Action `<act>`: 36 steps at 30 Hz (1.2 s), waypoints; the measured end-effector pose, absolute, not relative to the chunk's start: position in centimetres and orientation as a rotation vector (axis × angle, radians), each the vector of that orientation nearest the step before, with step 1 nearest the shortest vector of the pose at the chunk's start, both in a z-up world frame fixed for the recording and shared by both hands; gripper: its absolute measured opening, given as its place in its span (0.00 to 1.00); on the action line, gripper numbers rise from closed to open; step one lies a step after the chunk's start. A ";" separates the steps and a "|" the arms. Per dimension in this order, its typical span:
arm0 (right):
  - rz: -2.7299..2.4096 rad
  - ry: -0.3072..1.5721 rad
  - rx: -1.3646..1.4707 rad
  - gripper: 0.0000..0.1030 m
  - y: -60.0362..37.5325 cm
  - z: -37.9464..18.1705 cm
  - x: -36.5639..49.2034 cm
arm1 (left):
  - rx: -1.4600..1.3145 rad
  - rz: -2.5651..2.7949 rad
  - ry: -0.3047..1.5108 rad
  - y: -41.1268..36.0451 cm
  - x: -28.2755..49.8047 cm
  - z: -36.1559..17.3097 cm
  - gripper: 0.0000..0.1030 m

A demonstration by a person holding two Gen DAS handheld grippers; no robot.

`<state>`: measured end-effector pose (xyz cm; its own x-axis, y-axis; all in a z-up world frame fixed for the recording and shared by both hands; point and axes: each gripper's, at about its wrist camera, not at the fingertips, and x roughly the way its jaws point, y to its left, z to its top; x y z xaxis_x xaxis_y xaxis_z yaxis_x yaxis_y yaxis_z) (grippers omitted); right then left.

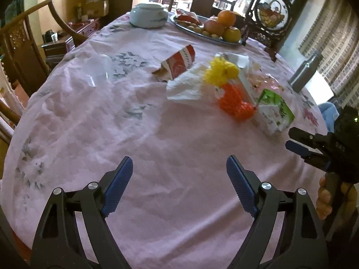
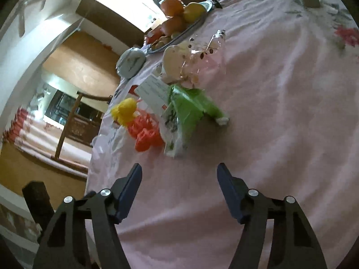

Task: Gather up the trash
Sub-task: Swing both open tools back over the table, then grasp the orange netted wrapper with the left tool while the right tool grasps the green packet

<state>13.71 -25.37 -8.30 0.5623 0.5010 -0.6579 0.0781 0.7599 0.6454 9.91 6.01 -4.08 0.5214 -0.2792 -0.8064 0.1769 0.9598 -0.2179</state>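
The trash is seen heaped mid-table on the pink cloth [image 1: 157, 134]: a green carton [image 2: 190, 109], orange netting [image 2: 147, 135], yellow netting [image 2: 125, 111], a tissue [image 1: 186, 85] and a red packet [image 1: 179, 63]. Both grippers are held open with nothing between the jaws. The right gripper [image 2: 179, 179] is judged the nearer, the carton lying just ahead of it, slightly left, its long axis running slantwise away. From the left gripper [image 1: 179, 172] the heap lies farther off, ahead and right. A clear cup [image 1: 98, 69] stands apart, to the left
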 end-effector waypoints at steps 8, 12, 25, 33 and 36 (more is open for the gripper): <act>0.246 0.950 0.687 0.54 -24.8 -8.1 16.6 | -0.123 -0.263 0.998 6.3 11.9 -4.5 0.80; 0.239 0.950 0.678 0.28 -24.6 -7.9 17.3 | -0.111 -0.270 0.999 5.9 12.2 -4.3 0.80; 0.257 0.813 0.629 0.14 -28.3 -4.1 11.4 | -0.081 -0.307 1.011 3.0 13.3 -3.7 0.80; 0.188 0.780 0.559 0.15 -30.6 -4.2 6.3 | -0.063 -0.348 1.062 -1.9 16.0 -3.7 0.80; 0.177 0.774 0.560 0.15 -31.5 -4.6 5.5 | -0.089 -0.361 1.094 -3.5 17.3 -3.7 0.79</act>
